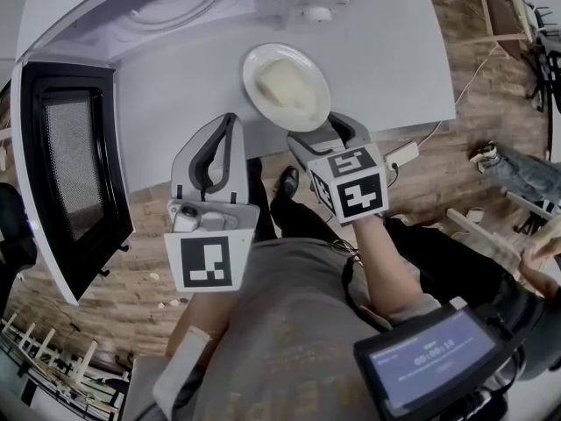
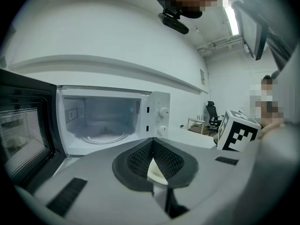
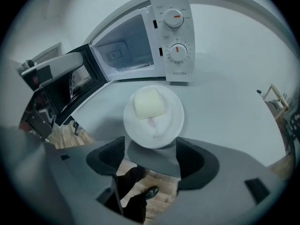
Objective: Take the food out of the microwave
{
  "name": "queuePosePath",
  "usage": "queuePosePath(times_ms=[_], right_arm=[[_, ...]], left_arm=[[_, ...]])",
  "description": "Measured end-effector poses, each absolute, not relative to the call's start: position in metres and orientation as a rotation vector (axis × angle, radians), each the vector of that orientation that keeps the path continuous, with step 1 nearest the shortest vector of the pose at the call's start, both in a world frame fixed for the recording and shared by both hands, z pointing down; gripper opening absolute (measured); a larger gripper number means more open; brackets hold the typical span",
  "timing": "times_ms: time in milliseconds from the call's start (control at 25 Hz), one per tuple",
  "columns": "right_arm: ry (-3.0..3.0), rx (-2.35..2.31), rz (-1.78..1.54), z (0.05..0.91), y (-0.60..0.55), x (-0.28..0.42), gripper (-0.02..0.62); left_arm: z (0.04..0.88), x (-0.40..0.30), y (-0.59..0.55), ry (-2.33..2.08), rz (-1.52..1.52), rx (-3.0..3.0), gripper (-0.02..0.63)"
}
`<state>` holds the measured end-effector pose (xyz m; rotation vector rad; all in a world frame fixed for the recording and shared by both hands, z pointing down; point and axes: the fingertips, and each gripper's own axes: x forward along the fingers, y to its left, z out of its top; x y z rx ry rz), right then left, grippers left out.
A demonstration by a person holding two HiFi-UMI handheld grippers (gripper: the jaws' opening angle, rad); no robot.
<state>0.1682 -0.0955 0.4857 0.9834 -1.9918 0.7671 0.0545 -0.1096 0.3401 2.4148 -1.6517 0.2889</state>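
Note:
A white plate [image 1: 254,67] with a pale cream block of food [image 1: 285,84] stands on the grey table [image 1: 386,51], in front of the microwave [image 3: 176,46]. The microwave's door [image 1: 70,174] hangs wide open at the left. Its cavity is empty except for the glass turntable [image 2: 104,136]. My right gripper [image 1: 320,132] is open at the table's near edge, just short of the plate [image 3: 161,125]. The plate's rim lies between the jaws and beyond them, and the pads do not touch it. My left gripper [image 1: 232,119] is shut on nothing, left of the plate and aimed at the microwave [image 2: 159,111].
The open door [image 3: 75,83] juts out past the table's left end over the wooden floor. A white power strip [image 1: 403,154] with a cable lies by the table's right corner. Chairs and a wooden frame [image 1: 504,16] stand to the right.

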Motion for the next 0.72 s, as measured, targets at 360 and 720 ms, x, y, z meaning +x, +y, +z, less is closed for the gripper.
queuePosePath(times_ms=[360, 720], right_arm=[[-2.021, 0.977, 0.73, 0.481, -0.097, 0.174, 0.35], [-2.168, 1.11, 0.726, 0.424, -0.097, 0.188, 0.35]], left_arm=[[0.338, 0.06, -0.11, -1.665, 0.297, 2.421, 0.008], [0.314, 0.069, -0.09, -1.699, 0.248, 2.439, 0.008]])
